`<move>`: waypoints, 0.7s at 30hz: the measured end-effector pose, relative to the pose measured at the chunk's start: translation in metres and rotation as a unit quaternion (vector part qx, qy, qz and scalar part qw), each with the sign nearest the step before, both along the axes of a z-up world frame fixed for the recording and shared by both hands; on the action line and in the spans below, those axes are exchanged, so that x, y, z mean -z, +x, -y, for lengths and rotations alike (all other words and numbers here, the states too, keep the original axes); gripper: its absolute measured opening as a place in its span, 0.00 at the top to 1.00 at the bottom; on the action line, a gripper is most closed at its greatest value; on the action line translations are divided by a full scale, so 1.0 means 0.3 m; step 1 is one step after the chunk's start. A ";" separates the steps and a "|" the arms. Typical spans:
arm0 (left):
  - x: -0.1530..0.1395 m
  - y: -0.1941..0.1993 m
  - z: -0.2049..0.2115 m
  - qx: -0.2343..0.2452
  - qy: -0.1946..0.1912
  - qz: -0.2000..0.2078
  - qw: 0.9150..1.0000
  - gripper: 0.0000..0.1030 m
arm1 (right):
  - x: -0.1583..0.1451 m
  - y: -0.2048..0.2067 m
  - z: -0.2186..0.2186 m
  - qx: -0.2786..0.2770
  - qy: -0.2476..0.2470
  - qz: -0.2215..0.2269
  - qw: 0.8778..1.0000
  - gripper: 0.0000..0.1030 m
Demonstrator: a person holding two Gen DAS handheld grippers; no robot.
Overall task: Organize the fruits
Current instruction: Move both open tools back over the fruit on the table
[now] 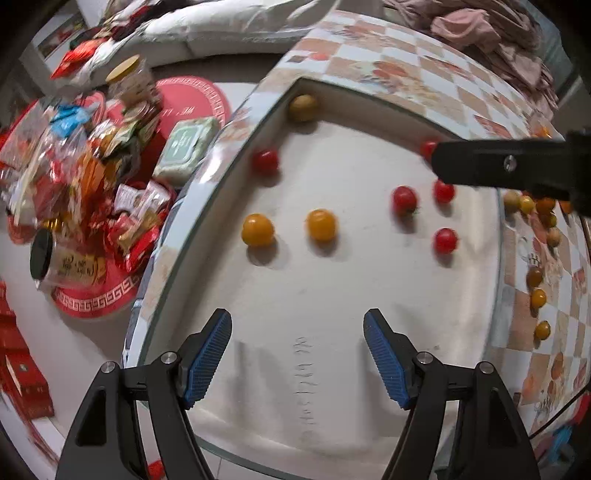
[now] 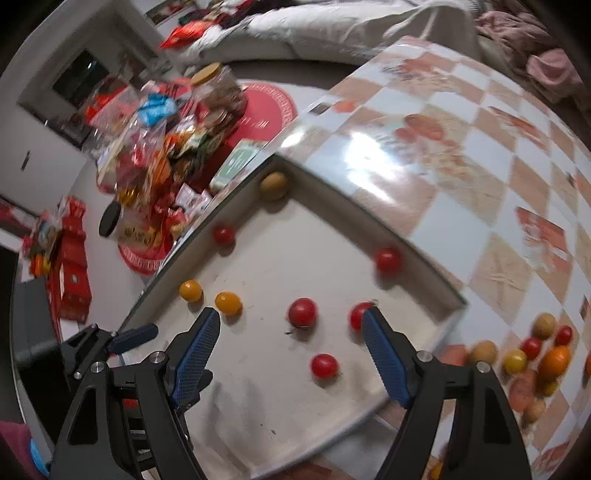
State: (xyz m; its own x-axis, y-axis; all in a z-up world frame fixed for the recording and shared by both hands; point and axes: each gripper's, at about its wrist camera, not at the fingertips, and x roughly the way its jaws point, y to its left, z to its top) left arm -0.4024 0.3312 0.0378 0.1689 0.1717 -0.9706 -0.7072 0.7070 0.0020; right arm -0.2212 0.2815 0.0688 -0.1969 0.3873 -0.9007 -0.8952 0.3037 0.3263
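A white tray (image 1: 332, 295) lies on the checkered table and holds small round fruits. In the left wrist view two yellow ones (image 1: 258, 229) (image 1: 321, 224) sit mid-tray, several red ones (image 1: 404, 199) to the right, one red (image 1: 265, 161) at the left wall and a greenish one (image 1: 303, 108) in the far corner. My left gripper (image 1: 297, 354) is open and empty above the tray's near part. My right gripper (image 2: 291, 350) is open and empty over the tray (image 2: 258, 406), with red fruits (image 2: 302, 312) (image 2: 324, 365) between and ahead of its fingers. It also shows in the left wrist view (image 1: 498, 164).
A pile of loose small fruits (image 2: 532, 354) lies on the checkered tablecloth (image 2: 443, 166) right of the tray. Snack packets and jars (image 1: 85, 166) crowd a red mat on the floor to the left. Pink clothes (image 1: 480, 29) lie on the table's far side.
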 end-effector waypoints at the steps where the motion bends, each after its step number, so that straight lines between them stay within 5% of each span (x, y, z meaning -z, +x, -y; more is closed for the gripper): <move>1: -0.008 0.017 0.011 0.007 0.001 0.001 1.000 0.28 | -0.010 0.018 0.017 0.010 0.002 -0.002 1.000 0.21; 9: -0.097 0.199 0.142 0.087 0.011 0.029 0.996 0.28 | -0.042 0.203 0.256 0.107 -0.009 0.011 0.994 0.21; 21: -0.133 0.472 0.390 0.197 -0.014 0.048 0.979 0.28 | 0.080 0.447 0.646 0.241 -0.093 0.013 0.966 0.21</move>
